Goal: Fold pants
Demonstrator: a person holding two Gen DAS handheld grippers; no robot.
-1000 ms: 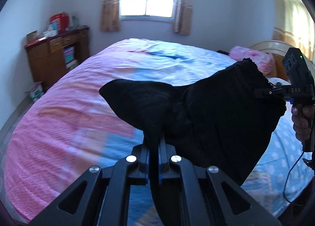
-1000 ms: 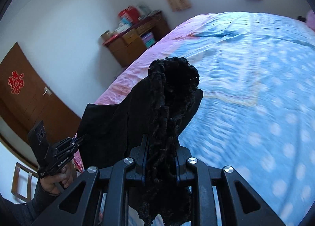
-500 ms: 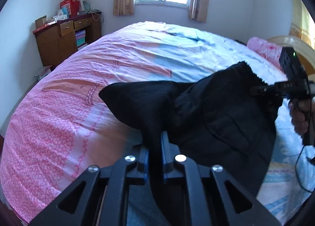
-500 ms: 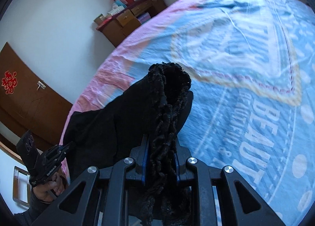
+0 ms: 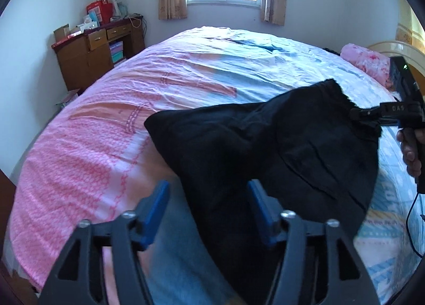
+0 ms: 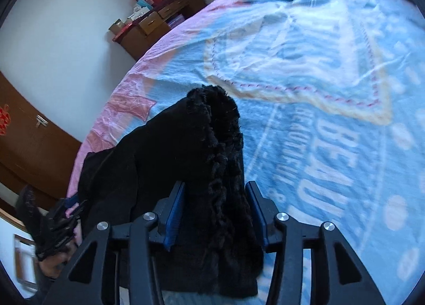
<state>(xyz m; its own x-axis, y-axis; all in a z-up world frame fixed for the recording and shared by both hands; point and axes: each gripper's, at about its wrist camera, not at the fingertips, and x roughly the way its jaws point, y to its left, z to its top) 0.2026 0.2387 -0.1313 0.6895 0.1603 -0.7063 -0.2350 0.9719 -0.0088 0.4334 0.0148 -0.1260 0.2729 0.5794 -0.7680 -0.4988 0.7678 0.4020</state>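
Fingers of both grippers opening w/ black pants btwn, over bed.

Left gripper: black skeletal linkage arms with triangular cut-outs, silver screw heads at the pivots, blue pads lining the fingers. Right gripper: identical black frame, silver screws, blue ribbed pads. Its black handle carries white lettering, a green indicator light and a thin black cable.
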